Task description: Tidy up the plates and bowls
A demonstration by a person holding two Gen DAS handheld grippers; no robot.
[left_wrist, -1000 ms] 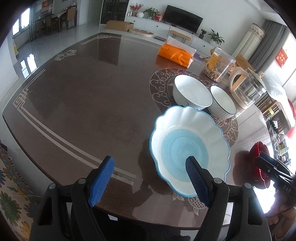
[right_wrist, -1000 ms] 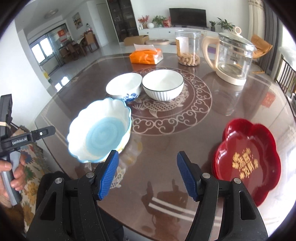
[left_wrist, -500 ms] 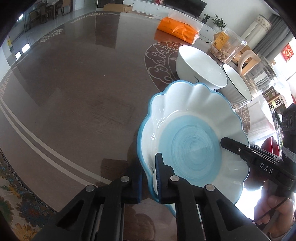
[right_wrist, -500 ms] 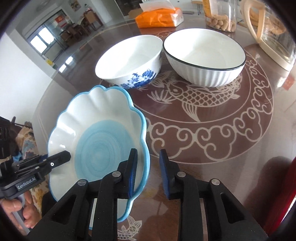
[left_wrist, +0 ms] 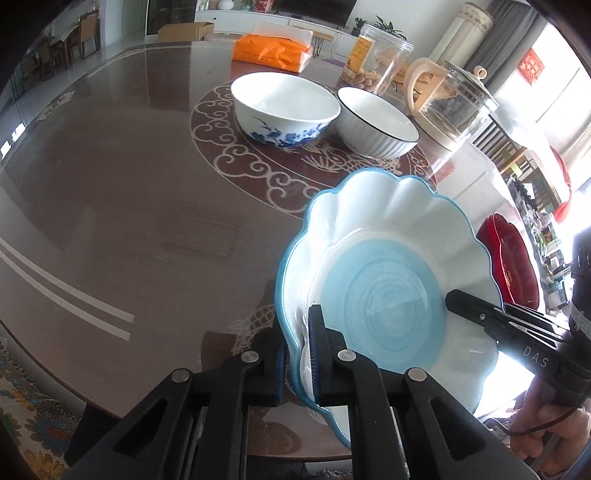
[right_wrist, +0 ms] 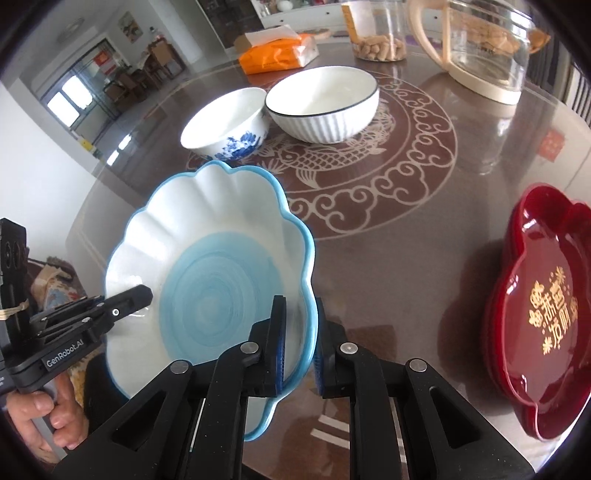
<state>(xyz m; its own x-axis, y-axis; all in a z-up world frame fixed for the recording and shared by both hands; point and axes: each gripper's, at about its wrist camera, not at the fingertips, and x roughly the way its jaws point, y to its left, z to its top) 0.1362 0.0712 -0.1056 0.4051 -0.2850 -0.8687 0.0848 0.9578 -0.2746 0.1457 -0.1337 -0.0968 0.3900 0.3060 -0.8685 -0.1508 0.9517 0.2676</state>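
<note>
Left wrist view, nearest first: the left gripper [left_wrist: 297, 354] has its jaws closed tight on the left rim of a scalloped blue-and-white plate [left_wrist: 388, 280], one blue pad inside the rim and one outside. The plate is tilted, above the near edge of a glossy brown desk [left_wrist: 129, 206]. On the plate's far side the right gripper [left_wrist: 458, 301] reaches in from the right and grips the opposite rim.

Right wrist view shows that grip close up: the right gripper [right_wrist: 299, 343] has its jaws nearly closed, clamping the plate's [right_wrist: 221, 280] blue right edge between two blue pads. At the left, a hand [right_wrist: 44, 413] holds the handle of the left gripper [right_wrist: 138, 297], whose tip lies on the plate's other edge.

To the right, a red flower-shaped tray [right_wrist: 546, 321] with gold characters lies on the desk [right_wrist: 406, 258], apart from the plate. Farther back, near the patterned centre, a white bowl with blue flowers [right_wrist: 229, 125] and a ribbed white bowl with a dark rim [right_wrist: 325, 103] stand side by side, their rims about touching. Behind them are an orange tissue pack [right_wrist: 280, 53], a clear jar [right_wrist: 380, 33] of snacks and a glass kettle [right_wrist: 487, 44].
</note>
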